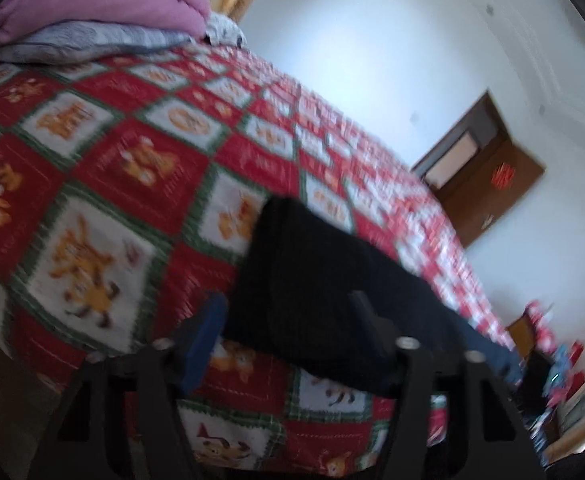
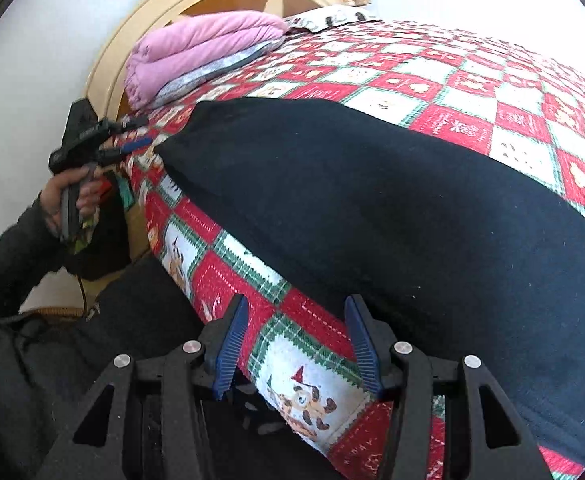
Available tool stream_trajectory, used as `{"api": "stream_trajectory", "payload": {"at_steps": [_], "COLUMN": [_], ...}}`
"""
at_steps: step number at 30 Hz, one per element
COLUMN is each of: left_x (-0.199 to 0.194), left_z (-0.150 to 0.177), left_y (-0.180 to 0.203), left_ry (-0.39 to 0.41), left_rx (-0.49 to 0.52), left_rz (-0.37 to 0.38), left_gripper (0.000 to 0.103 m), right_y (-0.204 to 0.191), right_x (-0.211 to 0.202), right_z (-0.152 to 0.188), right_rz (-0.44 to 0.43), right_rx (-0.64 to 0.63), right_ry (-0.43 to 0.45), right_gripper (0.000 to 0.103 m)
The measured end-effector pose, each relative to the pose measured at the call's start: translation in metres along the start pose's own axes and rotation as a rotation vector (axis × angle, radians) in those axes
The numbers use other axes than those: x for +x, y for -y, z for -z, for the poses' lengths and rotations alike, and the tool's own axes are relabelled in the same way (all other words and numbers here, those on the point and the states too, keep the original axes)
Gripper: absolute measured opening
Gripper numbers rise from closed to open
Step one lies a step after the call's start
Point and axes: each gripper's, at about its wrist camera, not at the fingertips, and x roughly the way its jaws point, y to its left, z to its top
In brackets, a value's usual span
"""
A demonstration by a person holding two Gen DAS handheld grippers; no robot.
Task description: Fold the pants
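Two claws work at the near edge of a bed, and neither has cloth in it. The pants [image 2: 372, 208], black, lie flat across the red, white and green patterned bedspread [image 2: 452, 76], one end near the stacked pink blanket [image 2: 196, 52] by the headboard, the long side running close to the bed's edge.

The right claw [image 2: 298, 340] stands apart over bare bedspread, its right pad just beside the pants' hem and not on it. The left claw [image 1: 288, 320] is also apart, with the pants' end lying between and beyond its fingers; its view is blurred, but no pad seems to press on fabric. In the right wrist view the person's hand [image 2: 72, 196] holds that tool at the far corner of the pants.

Likely trouble: a claw could close on bedspread together with the pants, or on bedspread alone, since the hem lies flush against it. Pinching only the top layer would let the lower one drag and crease. Uneven lifts between the two ends would skew the fold, and the pants lie near enough to the edge to slide off.

No brand, label or readable writing shows; marks on the bedspread squares are too small to make out.
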Motion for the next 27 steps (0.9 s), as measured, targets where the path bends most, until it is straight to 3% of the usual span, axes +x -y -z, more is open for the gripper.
{"api": "stream_trajectory", "payload": {"at_steps": [1,6,7,11,15,16,23,27], "left_x": [0.007,0.024,0.031,0.041,0.040,0.039,0.019,0.038], "left_z": [0.001,-0.006,-0.008,-0.008,-0.008,-0.009,-0.025,-0.016], "left_y": [0.006,0.022,0.026,0.021,0.022,0.020,0.030,0.024], "left_ry": [-0.006,0.004,-0.008,-0.009,-0.025,-0.030,0.037,-0.003], "left_rx": [0.033,0.106,0.133,0.119,0.158,0.145,0.188,0.209], "left_rz": [-0.026,-0.074,-0.112,-0.171,-0.203,-0.195,-0.208,-0.257], "left_gripper": [0.045,0.044,0.044,0.043,0.012,0.008,0.007,0.007], "right_y": [0.002,0.012,0.014,0.017,0.017,0.017,0.020,0.026], "right_x": [0.000,0.000,0.000,-0.001,-0.001,0.000,-0.005,-0.006], "right_z": [0.001,0.000,0.000,0.001,0.004,0.004,0.004,0.004], "right_rz": [0.002,0.012,0.008,0.003,0.006,0.007,0.018,0.018], "right_rx": [0.016,0.064,0.076,0.097,0.097,0.098,0.108,0.132], "right_ry": [0.006,0.021,0.025,0.037,0.044,0.044,0.072,0.085], "right_gripper": [0.052,0.052,0.052,0.052,0.052,0.052,0.052,0.052]}}
